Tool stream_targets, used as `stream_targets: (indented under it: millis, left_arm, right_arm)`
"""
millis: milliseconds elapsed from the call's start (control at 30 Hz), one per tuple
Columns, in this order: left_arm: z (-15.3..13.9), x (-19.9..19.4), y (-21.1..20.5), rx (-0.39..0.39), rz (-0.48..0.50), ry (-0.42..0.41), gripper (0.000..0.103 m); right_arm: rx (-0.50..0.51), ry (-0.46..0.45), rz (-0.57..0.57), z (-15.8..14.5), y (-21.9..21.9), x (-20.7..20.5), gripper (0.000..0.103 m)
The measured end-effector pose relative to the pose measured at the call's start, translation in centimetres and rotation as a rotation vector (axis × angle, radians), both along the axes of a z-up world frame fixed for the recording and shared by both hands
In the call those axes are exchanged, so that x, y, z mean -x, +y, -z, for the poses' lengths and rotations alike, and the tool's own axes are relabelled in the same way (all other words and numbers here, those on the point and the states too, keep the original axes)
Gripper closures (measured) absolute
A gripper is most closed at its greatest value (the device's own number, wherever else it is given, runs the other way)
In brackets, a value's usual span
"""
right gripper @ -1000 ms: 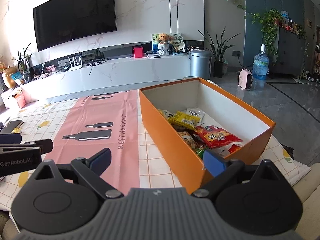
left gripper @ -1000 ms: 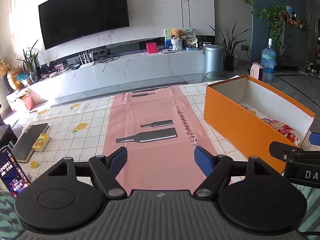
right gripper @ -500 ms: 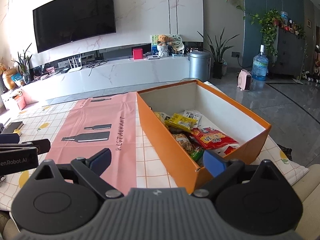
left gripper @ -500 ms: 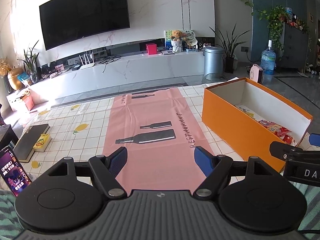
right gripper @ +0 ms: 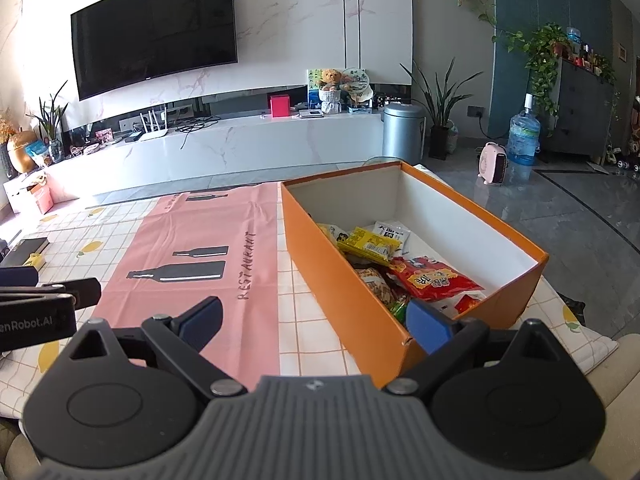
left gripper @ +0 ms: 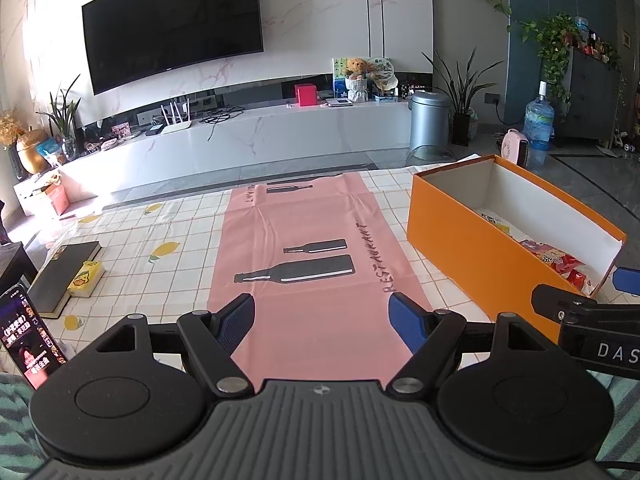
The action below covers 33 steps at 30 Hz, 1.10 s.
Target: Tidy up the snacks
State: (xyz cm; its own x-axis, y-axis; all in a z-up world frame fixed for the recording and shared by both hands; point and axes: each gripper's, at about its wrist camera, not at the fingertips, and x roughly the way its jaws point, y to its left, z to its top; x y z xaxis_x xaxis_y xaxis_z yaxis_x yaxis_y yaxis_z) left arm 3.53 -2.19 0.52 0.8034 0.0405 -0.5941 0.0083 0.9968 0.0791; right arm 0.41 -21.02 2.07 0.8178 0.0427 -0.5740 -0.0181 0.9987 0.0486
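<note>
An orange box (right gripper: pixel 344 280) with a white inside stands on the table to the right of the pink mat (right gripper: pixel 192 240). It holds several snack packs, among them a yellow pack (right gripper: pixel 368 245) and a red pack (right gripper: pixel 434 280). The box also shows in the left wrist view (left gripper: pixel 476 248). My right gripper (right gripper: pixel 316 316) is open and empty at the box's near corner. My left gripper (left gripper: pixel 322 316) is open and empty above the near end of the pink mat (left gripper: pixel 312 248).
A dark book (left gripper: pixel 64 276) with a small yellow pack (left gripper: pixel 86 278) lies at the table's left edge. A phone (left gripper: pixel 28 340) stands at the near left. The checked tablecloth (left gripper: pixel 160 240) covers the table. A TV cabinet stands beyond.
Both grippers have drawn back slightly toward me and risen a little. Both stay open and empty. The box and snacks have not moved.
</note>
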Motion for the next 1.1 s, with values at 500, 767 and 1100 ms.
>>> stream_targets:
  millis: [500,767,1100]
  left_arm:
    - [0.3,-0.07,0.0,0.004,0.013,0.012,0.014]
    - [0.35,-0.17,-0.03,-0.001,0.004,0.019,0.014]
    - [0.4,-0.09,-0.22,-0.002,0.03,0.014,0.014]
  right_arm:
    - [0.01,0.015,0.002,0.06,0.05,-0.28,0.007]
    - [0.002,0.015,0.0,0.11,-0.11,-0.34,0.007]
    - [0.002,0.013,0.03,-0.21,-0.6,-0.13,0.007]
